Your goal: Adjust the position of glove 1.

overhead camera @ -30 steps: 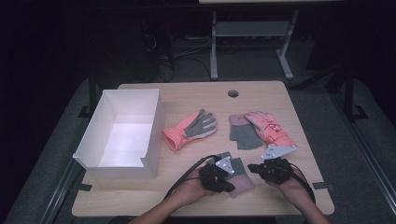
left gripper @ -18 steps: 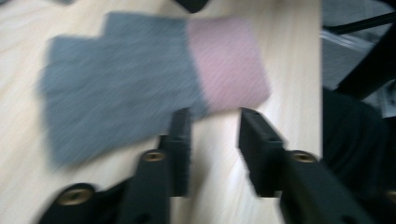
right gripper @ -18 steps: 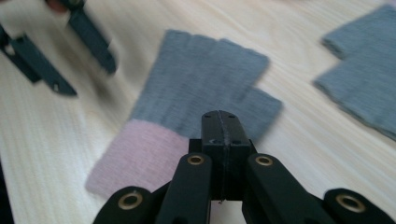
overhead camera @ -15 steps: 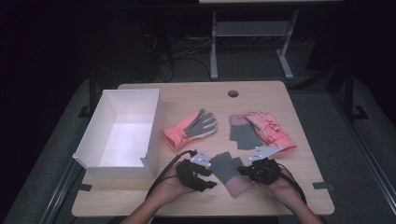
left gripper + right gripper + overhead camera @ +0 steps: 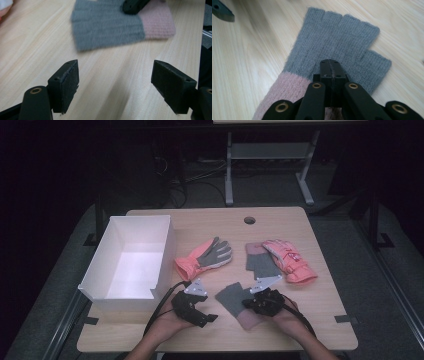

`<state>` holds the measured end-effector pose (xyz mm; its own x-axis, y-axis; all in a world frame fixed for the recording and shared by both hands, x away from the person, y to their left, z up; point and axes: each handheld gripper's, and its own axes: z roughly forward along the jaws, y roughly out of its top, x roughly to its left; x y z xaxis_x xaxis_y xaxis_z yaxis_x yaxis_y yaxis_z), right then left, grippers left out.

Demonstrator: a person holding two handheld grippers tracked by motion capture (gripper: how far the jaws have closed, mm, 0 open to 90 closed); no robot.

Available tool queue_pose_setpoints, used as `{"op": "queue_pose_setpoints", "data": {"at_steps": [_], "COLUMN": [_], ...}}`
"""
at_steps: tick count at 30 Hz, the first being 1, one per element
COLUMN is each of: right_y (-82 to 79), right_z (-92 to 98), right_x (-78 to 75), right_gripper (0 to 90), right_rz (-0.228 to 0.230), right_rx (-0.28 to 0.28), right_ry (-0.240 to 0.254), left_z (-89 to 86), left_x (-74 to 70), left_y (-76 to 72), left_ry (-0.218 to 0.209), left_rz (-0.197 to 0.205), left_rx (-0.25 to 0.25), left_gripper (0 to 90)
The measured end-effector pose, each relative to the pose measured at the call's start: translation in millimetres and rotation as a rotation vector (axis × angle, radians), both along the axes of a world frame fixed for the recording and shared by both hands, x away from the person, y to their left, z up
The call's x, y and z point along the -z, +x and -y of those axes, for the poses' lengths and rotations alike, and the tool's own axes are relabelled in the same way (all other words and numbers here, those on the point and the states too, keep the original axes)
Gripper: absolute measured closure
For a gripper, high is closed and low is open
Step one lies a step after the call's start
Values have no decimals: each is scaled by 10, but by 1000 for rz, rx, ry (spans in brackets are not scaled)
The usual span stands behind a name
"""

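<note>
The right tool (image 5: 329,67), clenched on the grey fingerless glove (image 5: 337,40), shows knit detail; the left tool (image 5: 115,82) has just opened, empty.

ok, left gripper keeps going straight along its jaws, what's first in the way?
Probably bare table, then the grey edge of the grey-and-pink fingerless glove under the right gripper. The left gripper has open, empty jaws; depth is unclear.
</note>
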<state>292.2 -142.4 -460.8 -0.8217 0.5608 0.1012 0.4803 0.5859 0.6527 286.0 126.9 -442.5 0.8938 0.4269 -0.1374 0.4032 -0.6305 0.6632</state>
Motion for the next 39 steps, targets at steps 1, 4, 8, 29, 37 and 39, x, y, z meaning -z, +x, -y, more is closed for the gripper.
{"op": "queue_pose_setpoints", "data": {"at_steps": [1, 4, 8, 29, 37, 39], "right_y": [0, 14, 19, 760, 770, 761], "right_z": [0, -167, -293, 812, 723, 698], "right_x": [0, 8, -3, -138, -5, -8], "right_gripper": [900, 900, 900, 900, 900, 900], "right_rz": [0, 2, 12, 96, 79, 73], "right_rx": [0, -29, -57, 343, 325, 316], "right_ry": [0, 11, 12, -6, -114, -106], "left_z": [0, -10, -34, -29, -32, -30], "left_x": [0, 14, 12, 31, 32, 31], "left_y": [0, 3, 23, 40, 47, 47], "left_ry": [0, -4, 6, -11, 5, 7], "left_rz": [0, -3, 3, 6, 10, 11], "left_rx": [0, -7, -7, -11, 7, 9], "left_gripper": [217, 217, 216, 223, 224, 224]}}
